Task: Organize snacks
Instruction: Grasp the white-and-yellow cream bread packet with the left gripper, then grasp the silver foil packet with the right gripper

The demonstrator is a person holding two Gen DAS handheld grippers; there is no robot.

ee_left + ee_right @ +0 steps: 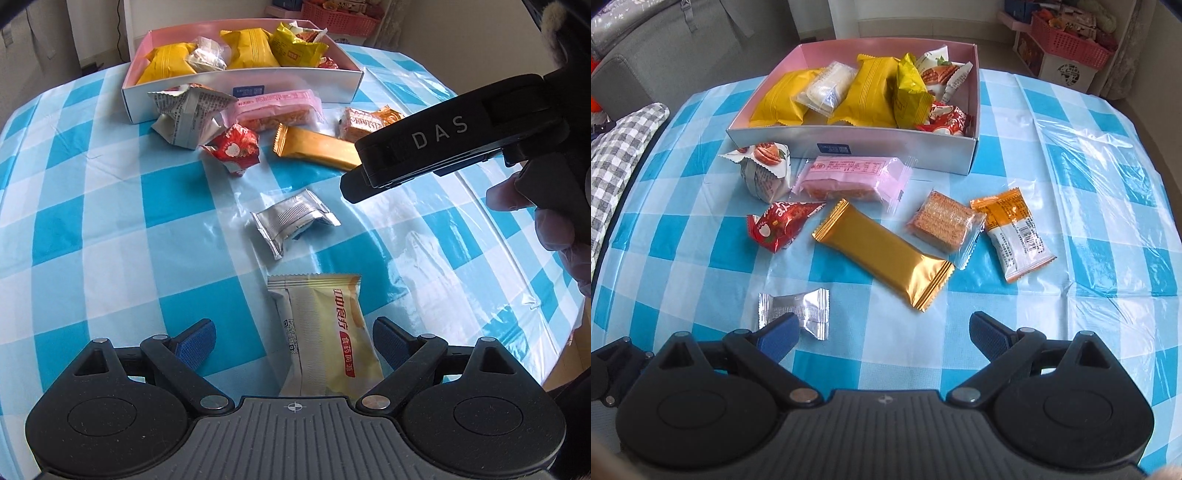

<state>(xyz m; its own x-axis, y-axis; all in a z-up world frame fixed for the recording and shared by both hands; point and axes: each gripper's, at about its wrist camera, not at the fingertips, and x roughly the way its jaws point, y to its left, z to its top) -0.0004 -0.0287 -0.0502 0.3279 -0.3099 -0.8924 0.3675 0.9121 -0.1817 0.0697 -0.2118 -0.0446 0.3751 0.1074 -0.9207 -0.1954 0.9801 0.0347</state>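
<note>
Bench [1071, 177] is covered in a glossy blue-and-white checked plastic cloth, wrinkled and shiny on the right side. Off to the left there's a grey-and-white gingham cushion [620, 155]; far right, a pink plastic mesh basket [1067, 40] stuffed with packets.

The shallow white cardboard box with pink inside [886, 142] sits at the far edge, already holding yellow pillow-shaped packets and a few others. Loose snacks lie in front of it, left to right: a crumpled white wrapper with a nut print [764, 173], a red crinkly foil packet [781, 225], a small silver foil sachet [801, 308], a pink translucent bar pack [853, 177], a long gold metallic bar wrapper [886, 254], a clear pack of square wafers [942, 221], and an orange-and-white flat sachet [1015, 236].

Left tongs [293, 341] are spread wide – a pale yellow-and-white pillow pack [325, 332] lies between the blue pads, not pinched. Right tongs [882, 332] gape open too, nothing in them, hanging over the cloth just short of the gold bar.
</note>
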